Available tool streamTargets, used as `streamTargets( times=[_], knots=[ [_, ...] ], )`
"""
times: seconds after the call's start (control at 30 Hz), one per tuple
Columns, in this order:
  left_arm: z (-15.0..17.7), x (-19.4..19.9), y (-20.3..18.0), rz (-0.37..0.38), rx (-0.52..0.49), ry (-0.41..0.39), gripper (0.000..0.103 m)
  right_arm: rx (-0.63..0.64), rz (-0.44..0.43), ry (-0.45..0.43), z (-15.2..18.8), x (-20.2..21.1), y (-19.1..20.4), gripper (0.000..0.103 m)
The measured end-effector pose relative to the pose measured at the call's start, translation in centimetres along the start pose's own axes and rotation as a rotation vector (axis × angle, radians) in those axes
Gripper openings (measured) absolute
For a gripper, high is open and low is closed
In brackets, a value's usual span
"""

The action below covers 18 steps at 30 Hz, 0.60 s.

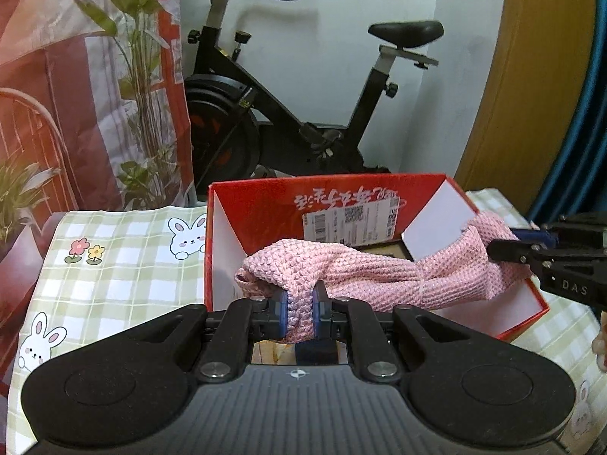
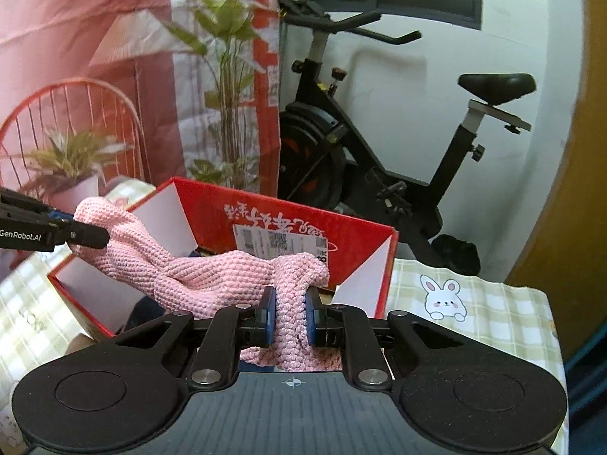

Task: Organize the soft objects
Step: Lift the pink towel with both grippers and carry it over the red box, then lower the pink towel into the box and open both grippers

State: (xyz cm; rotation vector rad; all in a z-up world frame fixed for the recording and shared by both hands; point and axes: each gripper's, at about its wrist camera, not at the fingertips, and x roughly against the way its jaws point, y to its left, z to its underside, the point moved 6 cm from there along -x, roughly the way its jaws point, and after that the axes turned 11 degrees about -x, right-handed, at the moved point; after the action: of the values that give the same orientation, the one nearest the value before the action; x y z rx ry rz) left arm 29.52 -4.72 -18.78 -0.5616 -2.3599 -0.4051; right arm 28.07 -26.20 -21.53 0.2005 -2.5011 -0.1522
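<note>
Stretching across the open red cardboard box (image 1: 265, 204), a pink knitted cloth (image 1: 364, 269) is held at both ends: the left hand-held gripper (image 1: 299, 305) is closed on one bunched end near the box's front edge, and the right hand-held gripper (image 2: 289, 313) is clamped on the other end. The cloth is suspended over the box rather than laid inside, so the storing is judged unfinished; lowering and release remain. A chunky, ribbed, limp weave is shown, sagging and twisted in the middle. The box, glossy outside and white inside, is set on a desk covered by a checked rabbit-print cloth (image 1: 125, 250).
</note>
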Motion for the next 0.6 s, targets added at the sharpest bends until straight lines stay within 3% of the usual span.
streamTargets(
  times=[0.6],
  knots=[
    [2.5, -4.1, -2.5, 0.111, -0.17, 0.165, 0.014, 0.144, -0.009, 0.191, 2.5, -5.7, 2.2, 0.014]
  ],
)
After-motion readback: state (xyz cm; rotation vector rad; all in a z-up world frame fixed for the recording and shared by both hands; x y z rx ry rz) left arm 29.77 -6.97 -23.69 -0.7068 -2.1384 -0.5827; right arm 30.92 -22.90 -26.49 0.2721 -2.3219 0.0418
